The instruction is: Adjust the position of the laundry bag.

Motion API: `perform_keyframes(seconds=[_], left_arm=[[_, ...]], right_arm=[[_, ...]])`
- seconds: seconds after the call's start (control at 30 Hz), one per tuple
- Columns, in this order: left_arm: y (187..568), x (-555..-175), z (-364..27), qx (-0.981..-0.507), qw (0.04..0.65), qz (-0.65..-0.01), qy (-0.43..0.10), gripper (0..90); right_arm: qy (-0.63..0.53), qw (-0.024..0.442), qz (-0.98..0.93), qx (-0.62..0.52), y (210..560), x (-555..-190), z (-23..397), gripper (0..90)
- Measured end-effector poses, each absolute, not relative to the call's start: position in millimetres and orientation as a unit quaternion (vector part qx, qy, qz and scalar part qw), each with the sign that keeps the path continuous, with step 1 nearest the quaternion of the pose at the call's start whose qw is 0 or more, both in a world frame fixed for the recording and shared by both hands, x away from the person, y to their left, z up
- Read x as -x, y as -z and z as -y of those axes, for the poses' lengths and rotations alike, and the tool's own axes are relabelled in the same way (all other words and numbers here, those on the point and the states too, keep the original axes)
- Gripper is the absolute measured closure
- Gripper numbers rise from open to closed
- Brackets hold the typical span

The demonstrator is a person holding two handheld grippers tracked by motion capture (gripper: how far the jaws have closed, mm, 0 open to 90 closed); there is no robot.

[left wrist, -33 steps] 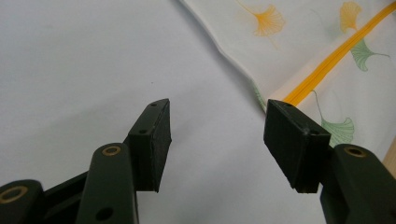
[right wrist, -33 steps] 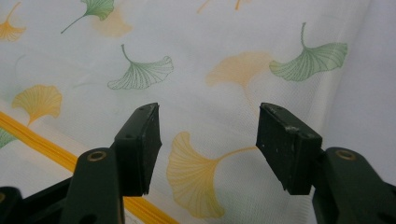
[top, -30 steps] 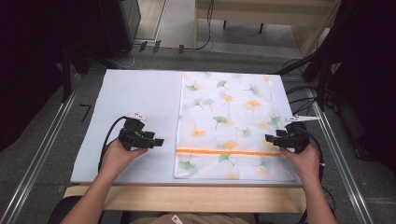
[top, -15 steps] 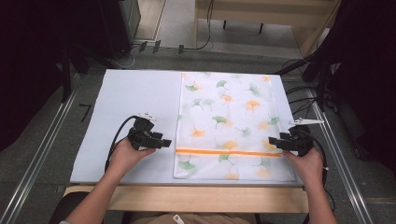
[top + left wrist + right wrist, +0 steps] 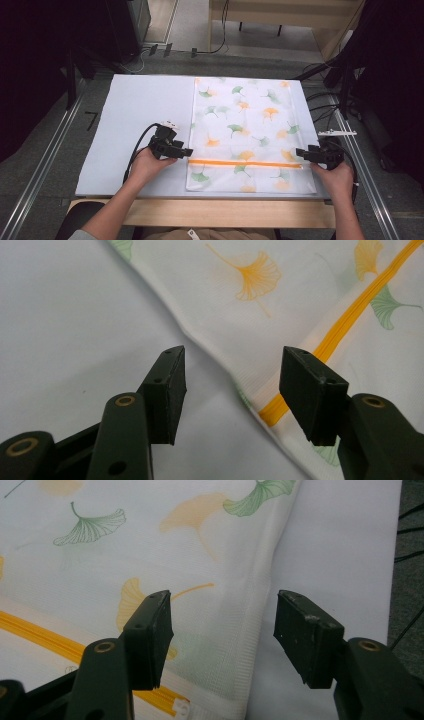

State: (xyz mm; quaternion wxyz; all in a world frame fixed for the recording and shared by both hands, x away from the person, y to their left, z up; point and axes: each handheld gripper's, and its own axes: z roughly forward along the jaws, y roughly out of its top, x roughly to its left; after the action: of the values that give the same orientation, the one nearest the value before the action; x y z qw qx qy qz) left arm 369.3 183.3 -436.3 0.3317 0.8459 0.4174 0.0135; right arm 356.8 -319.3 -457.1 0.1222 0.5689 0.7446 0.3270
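— So, nearest the person, what do the hands hold?

— Each holds a tool. The left tool (image 5: 186, 152) sits at the left edge of the mesh laundry bag (image 5: 245, 125), level with its orange zipper (image 5: 245, 163). Its jaws stand apart, straddling the bag's hem and the zipper's end, pinching nothing.

— And the other?

— The right tool (image 5: 301, 153) is at the bag's right edge, by the zipper's other end. Jaws apart too, with the hem between them, unclamped.

— Where does the bag lie?

— Flat on the right half of the white tabletop (image 5: 135, 110), ginkgo-leaf print up, zipper across its near part. Cables (image 5: 327, 100) trail beyond the far right corner.
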Motion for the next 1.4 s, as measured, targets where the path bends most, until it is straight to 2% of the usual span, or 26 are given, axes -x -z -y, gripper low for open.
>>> perform_keyframes(seconds=[0.6, 0.73, 0.93, 1.07, 1.23, 1.27, 1.3, 1.37, 1.4], left_arm=[[448.7, -377.3, -162.6, -0.852, 0.288, -0.436, -0.034, 46.9], [449.4, -378.3, -158.8, -0.846, 0.296, -0.442, -0.035, 47.0], [451.3, -376.3, -146.2, -0.852, 0.295, -0.429, -0.048, 48.1], [452.3, -378.1, -146.4, -0.847, 0.307, -0.432, -0.031, 61.5], [454.5, -378.1, -142.7, -0.849, 0.310, -0.425, -0.042, 74.3], [454.5, -378.1, -142.7, -0.849, 0.310, -0.425, -0.042, 78.4], [454.2, -377.8, -141.3, -0.857, 0.302, -0.414, -0.047, 81.4], [454.2, -377.8, -140.5, -0.859, 0.301, -0.412, -0.044, 85.8], [454.2, -378.9, -141.9, -0.860, 0.301, -0.409, -0.038, 87.6]], right_arm=[[-0.303, 0.121, -0.750, -0.576, 466.6, -365.3, 315.3, 39.2], [-0.301, 0.115, -0.751, -0.576, 470.4, -368.0, 311.5, 38.1], [-0.301, 0.124, -0.758, -0.565, 471.0, -371.5, 300.0, 41.1], [-0.299, 0.130, -0.743, -0.584, 470.7, -375.0, 297.4, 50.5], [-0.275, 0.165, -0.740, -0.592, 471.0, -373.2, 292.5, 70.2], [-0.275, 0.165, -0.740, -0.592, 471.0, -373.2, 292.5, 70.2], [-0.275, 0.162, -0.738, -0.595, 470.5, -374.1, 293.0, 81.3], [-0.282, 0.153, -0.739, -0.592, 470.9, -375.7, 294.0, 89.1], [-0.284, 0.150, -0.739, -0.592, 471.1, -376.6, 294.3, 89.7]])
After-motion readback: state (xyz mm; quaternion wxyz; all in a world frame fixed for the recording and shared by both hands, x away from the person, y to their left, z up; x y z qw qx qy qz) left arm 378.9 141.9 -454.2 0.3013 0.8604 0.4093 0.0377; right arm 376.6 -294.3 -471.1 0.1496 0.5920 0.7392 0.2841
